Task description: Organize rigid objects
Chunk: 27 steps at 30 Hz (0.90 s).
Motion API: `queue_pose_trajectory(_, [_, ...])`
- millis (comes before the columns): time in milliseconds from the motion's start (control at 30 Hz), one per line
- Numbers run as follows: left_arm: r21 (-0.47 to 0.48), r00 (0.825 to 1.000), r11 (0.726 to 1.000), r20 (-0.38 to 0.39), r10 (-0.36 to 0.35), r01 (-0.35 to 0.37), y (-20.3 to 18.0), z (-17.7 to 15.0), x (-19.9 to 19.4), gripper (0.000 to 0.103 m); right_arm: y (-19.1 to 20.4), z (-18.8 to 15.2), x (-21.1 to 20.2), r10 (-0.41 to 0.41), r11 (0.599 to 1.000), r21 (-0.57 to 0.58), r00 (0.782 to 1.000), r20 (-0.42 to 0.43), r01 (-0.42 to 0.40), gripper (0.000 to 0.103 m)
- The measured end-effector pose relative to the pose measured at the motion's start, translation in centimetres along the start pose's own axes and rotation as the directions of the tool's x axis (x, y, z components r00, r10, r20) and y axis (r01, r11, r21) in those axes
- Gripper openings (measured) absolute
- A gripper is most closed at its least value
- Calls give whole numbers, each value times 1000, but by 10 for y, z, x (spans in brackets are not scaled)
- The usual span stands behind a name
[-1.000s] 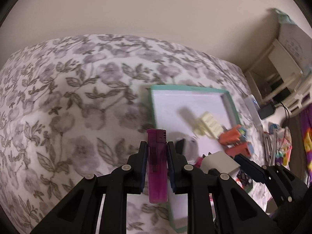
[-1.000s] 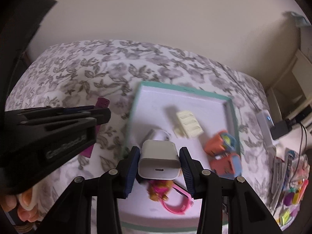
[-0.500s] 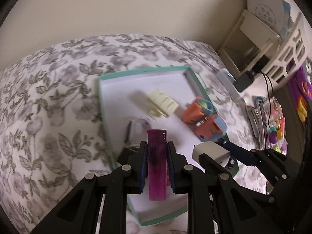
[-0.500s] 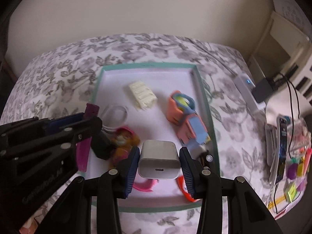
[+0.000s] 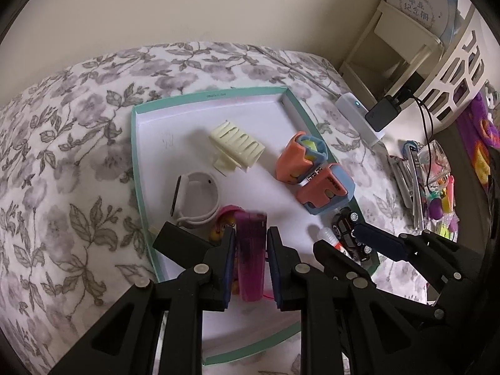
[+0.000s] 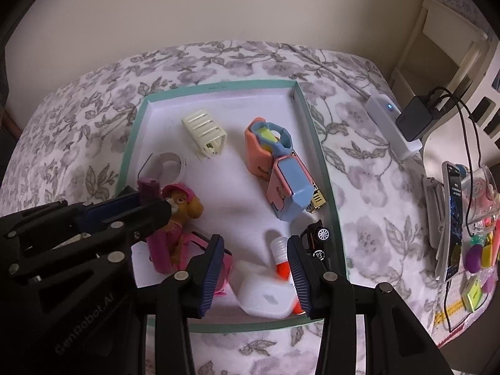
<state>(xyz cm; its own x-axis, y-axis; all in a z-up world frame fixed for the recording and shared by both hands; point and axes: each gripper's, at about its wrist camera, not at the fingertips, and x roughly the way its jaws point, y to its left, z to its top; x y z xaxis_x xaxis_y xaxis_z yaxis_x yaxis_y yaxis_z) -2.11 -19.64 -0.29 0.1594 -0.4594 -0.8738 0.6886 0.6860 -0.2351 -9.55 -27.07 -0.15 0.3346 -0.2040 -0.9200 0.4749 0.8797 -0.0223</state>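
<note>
My left gripper [image 5: 250, 243] holds a purple lighter [image 5: 249, 256] between its fingers over the near left part of the teal-rimmed white tray [image 5: 218, 96]; its jaws look slightly parted, and the lighter is blurred. The gripper also shows in the right wrist view [image 6: 150, 197]. My right gripper [image 6: 255, 259] is open over the tray's near edge [image 6: 250, 323]. The white charger cube [image 6: 265, 293] lies on the tray below and between its jaws.
In the tray lie a cream hair clip [image 6: 204, 132], a white watch band [image 6: 165, 164], an orange and blue toy [image 6: 278, 175], a pup figure [image 6: 184, 207], a black toy car [image 6: 317, 239] and an orange-white tube [image 6: 279, 257]. A white power strip [image 6: 392, 126] and clutter sit right.
Both grippers moved down over the tray. The right gripper opened and let go of the white charger cube, which now lies on the tray. The lighter has slipped lower between the left jaws.
</note>
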Motion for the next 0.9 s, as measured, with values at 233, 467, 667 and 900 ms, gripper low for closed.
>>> queue_pose_trajectory(233, [-8,998,998,10,59,-58,6,-6,-6,24,2,-3,-4,6,1000,4,1000,3,-6,46])
queue_pose_trajectory(467, [-43,998,997,17,67,-66,14,-14,-13,41,-1,-9,-7,10,1000,25,1000,6,-11,46])
queue_pose_trajectory(667, [-89,993,990,34,111,-107,29,-25,-23,70,0,-15,-11,16,999,28,1000,13,-17,57])
queue_pose_trajectory(900, [-86,981,980,64,185,-179,37,-38,-38,88,2,-22,-18,33,999,33,999,31,-34,67])
